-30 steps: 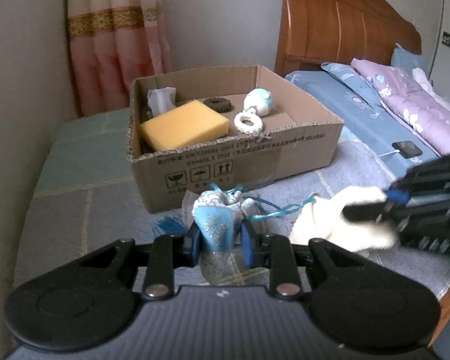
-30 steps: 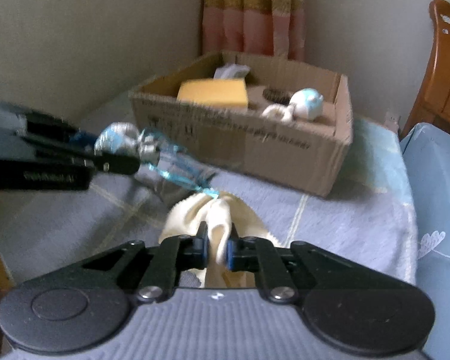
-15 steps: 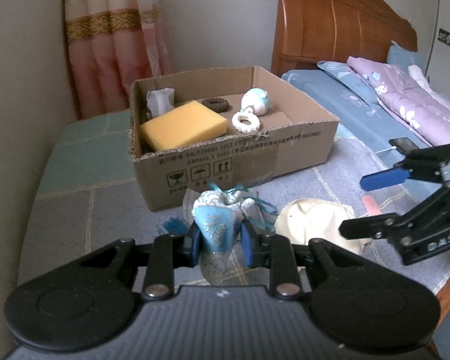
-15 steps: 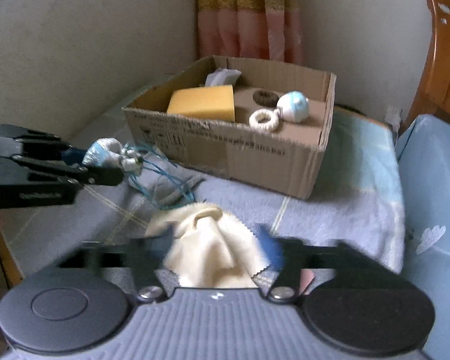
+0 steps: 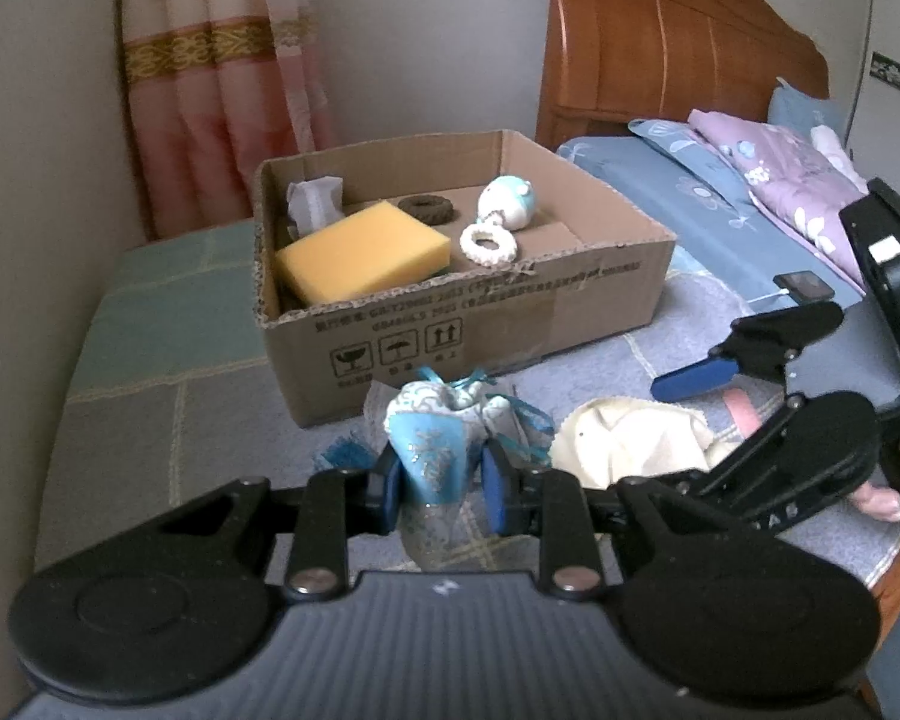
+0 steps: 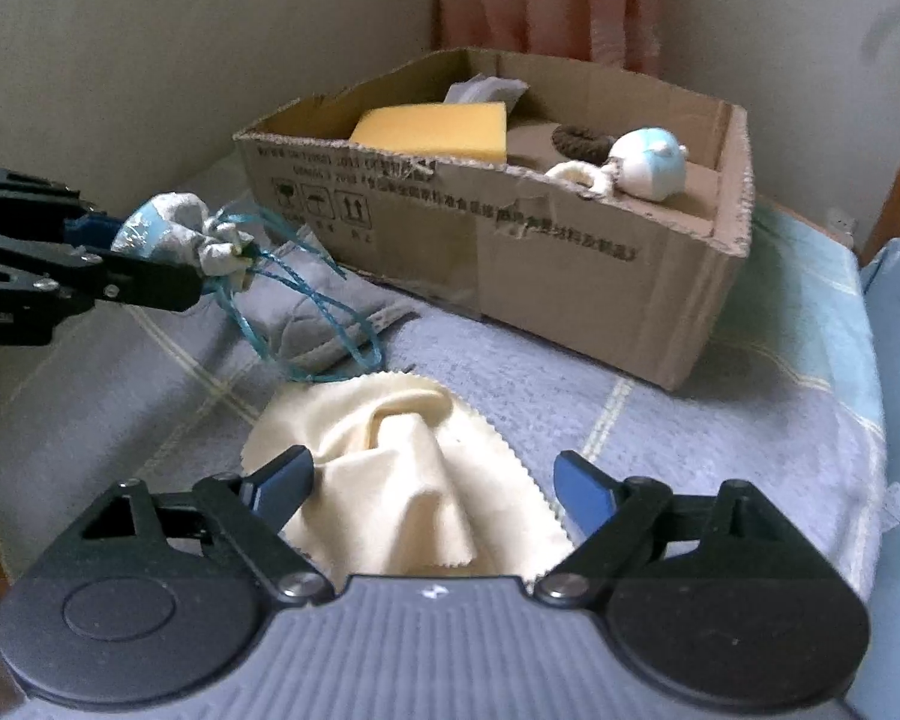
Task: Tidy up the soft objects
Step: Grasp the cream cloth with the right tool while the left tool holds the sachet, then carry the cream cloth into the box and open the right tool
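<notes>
My left gripper (image 5: 441,483) is shut on a light blue drawstring pouch (image 5: 435,444) and holds it just above the grey blanket; the pouch also shows in the right wrist view (image 6: 174,231), with its blue strings (image 6: 312,306) hanging down. My right gripper (image 6: 432,480) is open and empty, its fingers either side of a crumpled cream cloth (image 6: 414,468) lying on the blanket. The cloth (image 5: 624,441) and the right gripper (image 5: 720,414) show in the left wrist view too. A cardboard box (image 5: 510,312) stands behind them.
The box holds a yellow sponge (image 5: 363,255), a white ring (image 5: 489,243), a dark ring (image 5: 426,209), a round blue-white toy (image 5: 507,204) and a grey-white packet (image 5: 315,201). A wooden headboard (image 5: 678,60) and pillows (image 5: 780,168) are at right, a curtain (image 5: 222,78) behind.
My right gripper has opened and let go of the cream cloth, which now lies on the blanket, and has drawn back a little. My left gripper still holds the pouch.
</notes>
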Demonstrator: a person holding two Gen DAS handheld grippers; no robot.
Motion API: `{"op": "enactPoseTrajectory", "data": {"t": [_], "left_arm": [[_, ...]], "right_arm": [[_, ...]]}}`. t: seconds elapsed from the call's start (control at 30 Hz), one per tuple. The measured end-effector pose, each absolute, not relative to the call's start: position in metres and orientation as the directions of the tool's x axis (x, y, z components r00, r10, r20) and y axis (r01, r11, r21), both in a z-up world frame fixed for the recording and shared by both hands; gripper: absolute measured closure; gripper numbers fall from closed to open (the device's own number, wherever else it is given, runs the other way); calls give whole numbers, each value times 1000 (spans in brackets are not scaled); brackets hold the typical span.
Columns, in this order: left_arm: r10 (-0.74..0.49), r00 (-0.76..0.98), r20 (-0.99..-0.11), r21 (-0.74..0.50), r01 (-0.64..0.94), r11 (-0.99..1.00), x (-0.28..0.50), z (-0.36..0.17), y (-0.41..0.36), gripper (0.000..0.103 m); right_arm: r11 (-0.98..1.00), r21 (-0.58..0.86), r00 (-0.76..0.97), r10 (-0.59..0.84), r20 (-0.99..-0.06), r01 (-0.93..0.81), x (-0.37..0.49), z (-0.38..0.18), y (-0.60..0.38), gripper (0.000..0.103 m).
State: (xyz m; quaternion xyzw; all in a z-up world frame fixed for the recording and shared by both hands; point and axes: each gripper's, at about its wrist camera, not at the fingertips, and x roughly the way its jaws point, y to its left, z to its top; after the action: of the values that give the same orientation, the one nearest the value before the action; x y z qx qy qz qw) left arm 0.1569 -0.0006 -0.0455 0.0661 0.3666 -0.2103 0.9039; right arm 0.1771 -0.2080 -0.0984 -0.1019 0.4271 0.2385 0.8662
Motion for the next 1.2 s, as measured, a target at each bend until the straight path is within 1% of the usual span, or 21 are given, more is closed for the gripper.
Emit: {"op": "enactPoseTrajectory", "data": {"t": [0.03,0.1,0.13,0.17,0.2,0.23,0.27,0.3,0.4,0.5,1.0,1.2], "left_arm": [[-332,643,-690,-35,428,903,157,-45,0,78],[-333,644,-689,-38,427,903,158,-45,0,78],[-334,643,-689,-40,427,903,158,-45,0,78],[-335,642,-690,-41,428,903,159,-46,0,78],[-334,641,-691,-40,428,903,159,-46,0,78],[-334,640,-692,-39,429,903,159,-46,0,78],[-335,638,-693,-40,431,902,159,-46,0,78],[-336,636,-694,-40,432,901,158,-46,0,78],[-335,633,-697,-39,434,900,158,-46,0,78],[-334,634,-697,-35,435,900,157,-44,1,78],[-324,642,-694,-17,436,900,154,-31,5,78],[-324,648,-689,-15,435,901,153,-26,6,78]], "right_arm": [[856,21,518,332,-788,-517,177,-99,-206,13],[835,-3,509,332,-794,-550,173,-98,-200,25],[823,-20,507,331,-796,-568,170,-97,-197,28],[816,-37,511,326,-795,-577,168,-96,-194,35],[810,-37,510,332,-794,-585,166,-95,-192,47],[810,-38,512,334,-791,-586,165,-93,-191,53],[808,-45,513,328,-793,-587,164,-92,-189,67],[807,-53,515,322,-795,-588,163,-92,-188,78],[805,-86,530,302,-792,-587,158,-89,-185,88],[808,-93,541,299,-786,-581,155,-83,-186,93],[825,-108,622,325,-712,-555,137,-28,-202,94],[834,-116,676,346,-650,-539,145,7,-209,94]]}}
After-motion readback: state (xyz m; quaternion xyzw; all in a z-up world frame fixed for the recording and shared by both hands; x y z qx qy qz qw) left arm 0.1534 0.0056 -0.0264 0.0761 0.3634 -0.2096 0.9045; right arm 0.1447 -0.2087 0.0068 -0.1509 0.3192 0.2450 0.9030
